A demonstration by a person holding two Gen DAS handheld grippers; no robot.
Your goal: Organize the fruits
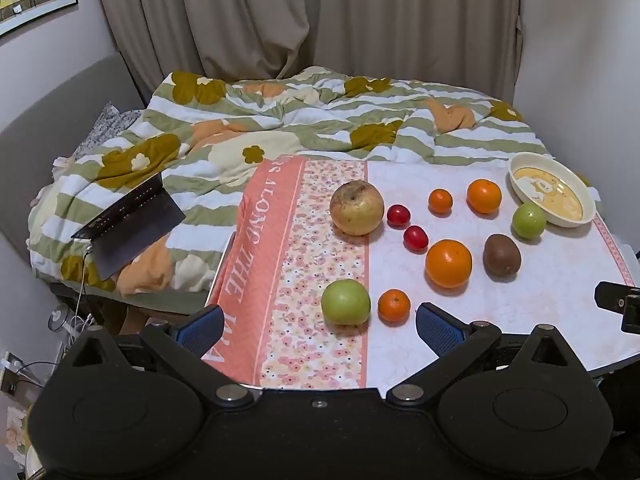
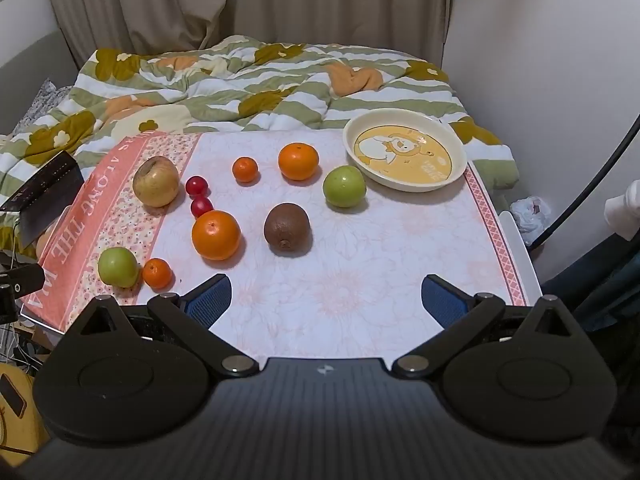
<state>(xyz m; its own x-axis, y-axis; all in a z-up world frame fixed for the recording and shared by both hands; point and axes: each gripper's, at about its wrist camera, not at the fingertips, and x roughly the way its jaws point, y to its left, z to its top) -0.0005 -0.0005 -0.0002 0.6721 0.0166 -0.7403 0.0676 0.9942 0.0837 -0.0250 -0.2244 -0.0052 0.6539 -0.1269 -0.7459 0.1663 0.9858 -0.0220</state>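
Observation:
Several fruits lie on a table covered by a pink flowered cloth [image 2: 360, 280]. A cream bowl [image 2: 406, 151] with a yellow cartoon bottom stands empty at the far right [image 1: 550, 194]. Beside it lies a green apple [image 2: 344, 186], and nearer is a brown kiwi [image 2: 287, 229]. A large orange [image 2: 216, 235], two small red fruits [image 2: 197, 186], a yellowish apple [image 1: 357, 208], another green apple [image 1: 345, 302] and a small tangerine [image 1: 394, 305] lie to the left. My left gripper [image 1: 318, 330] is open just short of that green apple. My right gripper [image 2: 326, 300] is open over bare cloth.
Behind the table is a bed with a green-striped flowered quilt [image 1: 280, 120], curtains and walls beyond. A dark open laptop [image 1: 128, 220] rests on the quilt at the left. The table's white edge [image 2: 516, 240] runs along the right, with a black cable [image 2: 592, 184] beside it.

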